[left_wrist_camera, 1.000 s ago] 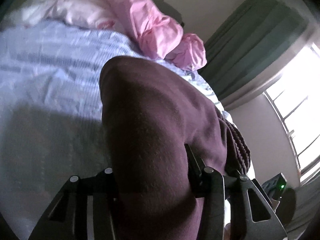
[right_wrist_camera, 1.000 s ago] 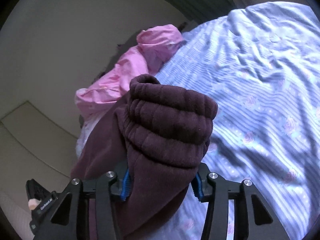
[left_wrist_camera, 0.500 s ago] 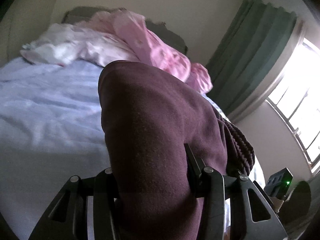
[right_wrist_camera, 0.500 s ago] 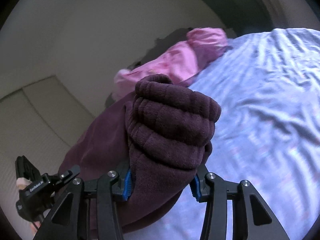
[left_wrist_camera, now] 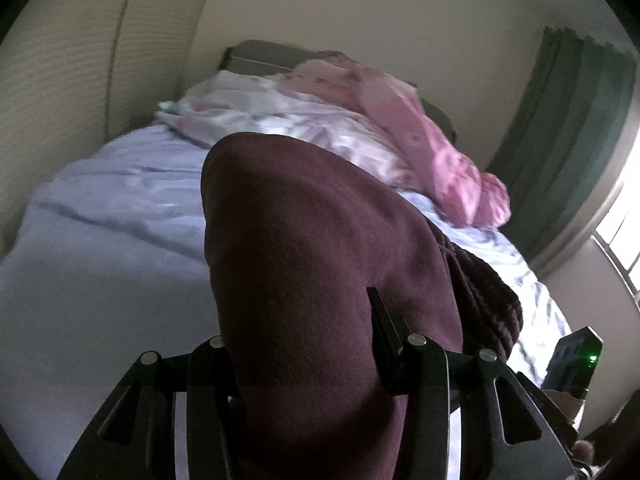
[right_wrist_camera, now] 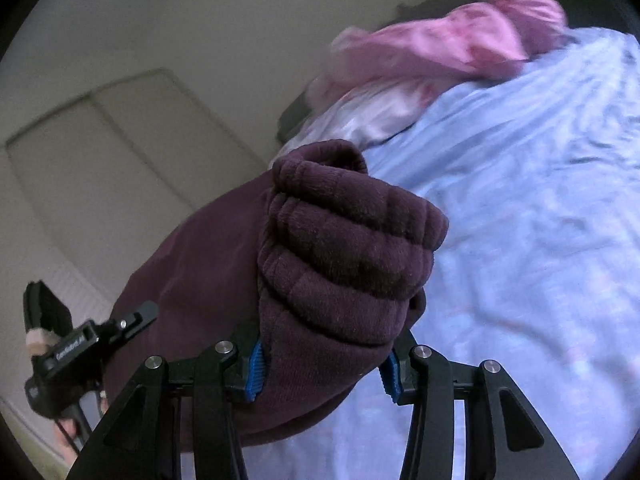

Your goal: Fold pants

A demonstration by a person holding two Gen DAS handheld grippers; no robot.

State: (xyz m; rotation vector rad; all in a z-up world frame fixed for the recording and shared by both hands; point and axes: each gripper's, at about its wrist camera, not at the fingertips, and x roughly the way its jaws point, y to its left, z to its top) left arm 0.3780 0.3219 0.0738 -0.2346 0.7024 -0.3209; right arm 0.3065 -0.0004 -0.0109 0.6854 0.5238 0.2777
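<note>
While the maroon fleece pants (left_wrist_camera: 320, 280) hung bunched above the bed, the left gripper (left_wrist_camera: 304, 344) was clamped on a thick fold of them, its jaws held partly apart by the cloth, which bulged up toward twelve o'clock and filled the middle of the left wrist view. Over in the right wrist view, the right gripper (right_wrist_camera: 324, 360) had the ribbed waistband (right_wrist_camera: 352, 240) of the same pants pinched between its blue pads (right_wrist_camera: 255, 372), jaws likewise wedged partway open by the wad of fabric! The rest of the garment trailed off toward eight o'clock, where the other gripper's black body showed at the frame's edge. Beneath it all lay the pale blue bedsheet (right_wrist_camera: 540, 240), rumpled, spreading from three o'clock down to five in the right view and from nine to seven in the left. A pink quilt (left_wrist_camera: 432, 152) sat heaped at about one o'clock in both views, against the dark headboard (left_wrist_camera: 260, 56). A green curtain (left_wrist_camera: 568, 132) hung at two o'clock in the left view, with a bright window (left_wrist_camera: 620, 232) at three. Both views were blurred.
</note>
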